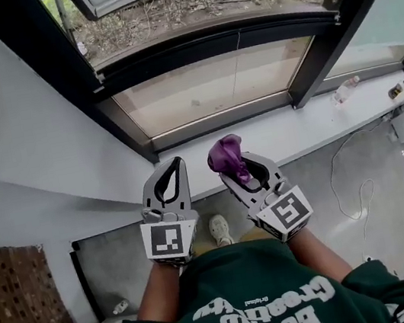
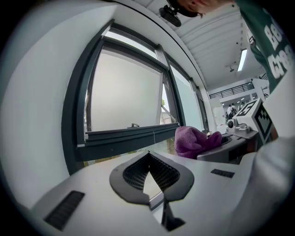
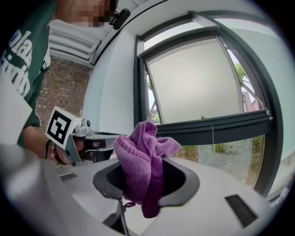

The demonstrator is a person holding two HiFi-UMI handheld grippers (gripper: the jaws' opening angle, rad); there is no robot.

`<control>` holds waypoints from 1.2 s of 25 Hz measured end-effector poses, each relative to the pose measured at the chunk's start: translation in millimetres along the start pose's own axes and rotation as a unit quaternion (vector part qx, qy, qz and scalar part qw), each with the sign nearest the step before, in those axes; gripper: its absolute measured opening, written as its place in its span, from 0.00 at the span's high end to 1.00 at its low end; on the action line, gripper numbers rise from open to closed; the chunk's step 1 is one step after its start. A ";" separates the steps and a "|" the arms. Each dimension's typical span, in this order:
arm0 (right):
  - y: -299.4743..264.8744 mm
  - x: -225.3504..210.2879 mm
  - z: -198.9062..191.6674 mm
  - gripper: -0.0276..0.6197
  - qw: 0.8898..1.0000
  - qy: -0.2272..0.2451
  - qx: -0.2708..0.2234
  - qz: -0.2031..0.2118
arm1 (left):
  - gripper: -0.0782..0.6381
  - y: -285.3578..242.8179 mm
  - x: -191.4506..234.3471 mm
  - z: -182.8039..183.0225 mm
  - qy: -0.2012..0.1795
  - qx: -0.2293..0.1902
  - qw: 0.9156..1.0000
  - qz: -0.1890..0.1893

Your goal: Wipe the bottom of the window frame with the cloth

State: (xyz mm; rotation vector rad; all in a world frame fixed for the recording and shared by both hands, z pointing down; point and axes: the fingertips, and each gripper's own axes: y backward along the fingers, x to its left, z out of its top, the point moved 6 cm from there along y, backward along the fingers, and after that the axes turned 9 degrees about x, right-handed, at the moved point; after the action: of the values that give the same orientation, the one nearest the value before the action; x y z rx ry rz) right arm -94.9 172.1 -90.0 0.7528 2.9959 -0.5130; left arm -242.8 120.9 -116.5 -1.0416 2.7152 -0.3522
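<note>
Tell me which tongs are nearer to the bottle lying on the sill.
Right. The right tongs, shut on the purple cloth, sit left of and below the bottle in the head view; the left tongs, shut and empty, are even farther left.

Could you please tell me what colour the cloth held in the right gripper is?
The cloth is purple, seen best in the right gripper view.

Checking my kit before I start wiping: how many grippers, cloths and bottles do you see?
Grippers: 2, the left gripper and the right gripper
Cloths: 1, the purple cloth clamped in the right gripper
Bottles: 1, the bottle lying at the right
Total: 4
</note>
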 end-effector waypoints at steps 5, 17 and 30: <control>-11.1 -9.7 1.3 0.70 0.999 -0.039 -0.021 0.015 | 0.89 -19.0 8.4 -2.9 -0.003 0.013 1.000 -0.011; -33.8 -26.1 -22.1 0.70 0.979 -0.071 0.006 0.189 | 0.89 -52.8 -4.9 -32.1 0.036 0.080 0.996 0.025; -87.0 -81.3 -100.5 0.70 0.949 -0.110 0.047 0.291 | 0.89 -113.4 -38.1 -97.6 0.014 0.156 0.987 0.038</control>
State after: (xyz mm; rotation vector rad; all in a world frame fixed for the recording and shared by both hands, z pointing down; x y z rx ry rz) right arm -56.2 94.3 39.3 1.4055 2.3894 -0.6480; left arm -171.4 79.1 13.8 -0.8498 2.6003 -0.7551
